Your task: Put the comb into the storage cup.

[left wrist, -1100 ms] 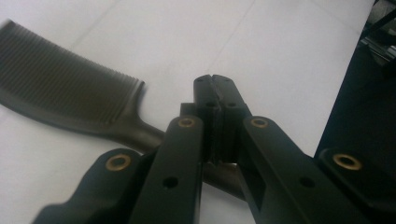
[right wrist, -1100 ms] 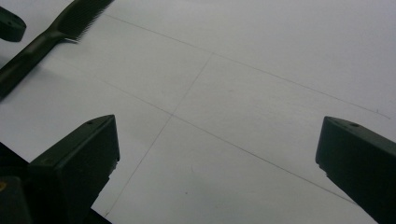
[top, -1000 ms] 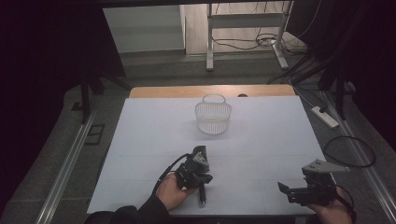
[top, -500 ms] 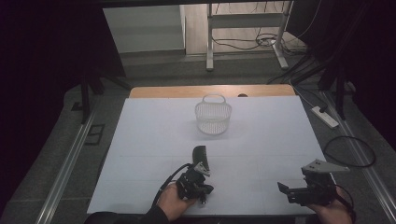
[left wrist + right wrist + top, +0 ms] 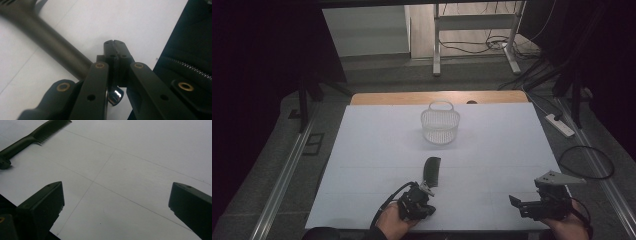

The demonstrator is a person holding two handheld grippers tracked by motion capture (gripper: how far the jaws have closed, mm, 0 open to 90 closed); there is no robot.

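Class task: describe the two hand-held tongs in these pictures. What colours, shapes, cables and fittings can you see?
Both tongs are black. The left tongs trail a black cable that loops back toward the hand; close up they show flat arms with brass-ringed pivot holes and a shiny metal stud. The right tongs carry a grey three-cornered plate on top, and their two jaws are blocky black wedges.

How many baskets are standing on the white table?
1. The white basket stands toward the far middle of the table, beyond the black comb. Nothing on the table could hide another.
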